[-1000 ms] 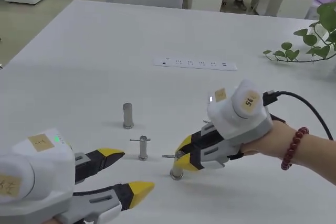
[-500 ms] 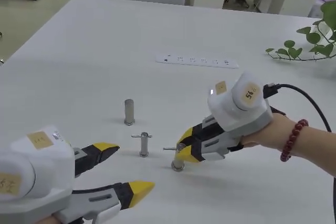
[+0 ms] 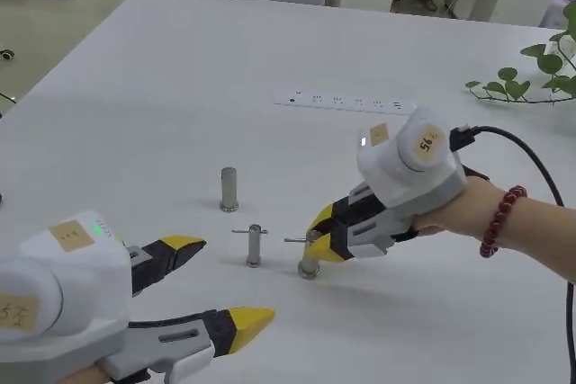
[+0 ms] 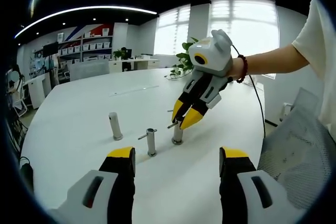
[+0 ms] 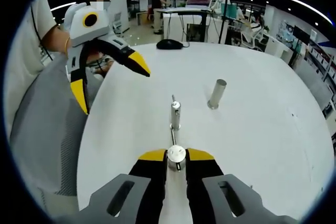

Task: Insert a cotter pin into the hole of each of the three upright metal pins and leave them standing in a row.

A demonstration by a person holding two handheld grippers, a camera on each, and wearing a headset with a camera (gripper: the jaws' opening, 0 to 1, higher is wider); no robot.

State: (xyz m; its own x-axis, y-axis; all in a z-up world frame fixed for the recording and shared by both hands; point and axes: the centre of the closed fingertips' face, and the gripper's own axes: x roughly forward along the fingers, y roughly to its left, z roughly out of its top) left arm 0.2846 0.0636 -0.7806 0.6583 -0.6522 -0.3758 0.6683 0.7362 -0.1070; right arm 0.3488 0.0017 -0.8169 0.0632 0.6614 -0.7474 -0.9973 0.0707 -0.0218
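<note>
Three smooth steel cylinders stand in a row on the matte white tabletop (image 3: 135, 105), head view: far pin (image 3: 229, 189) bare, middle pin (image 3: 254, 246) w/ a cross-piece in, near pin (image 3: 310, 262) w/ a thin cotter pin (image 3: 294, 240) poking out. Right tongs (image 3: 318, 240) look clenched on that cotter pin; left tongs (image 3: 225, 281) gape, empty.

Left gripper view: the pins are slim and small-based, so we fear a sideways tug topples the near pin (image 4: 177, 136).

Right gripper view: the near pin's (image 5: 176, 154) round top sits betw. the jaws; a skewed push could jam the cotter pin.

Far pin (image 3: 229, 189), middle pin (image 3: 254, 246), near pin (image 3: 309, 264), cotter pin (image 3: 293, 240): dull grey metal, satin | table (image 3: 180, 105): smooth matt white | left gripper (image 3: 225, 281), right gripper (image 3: 317, 236): matt white-grey plastic shells, black jaws, glossy yellow tips | bracelet (image 3: 500, 222): polished dark-red beads
</note>
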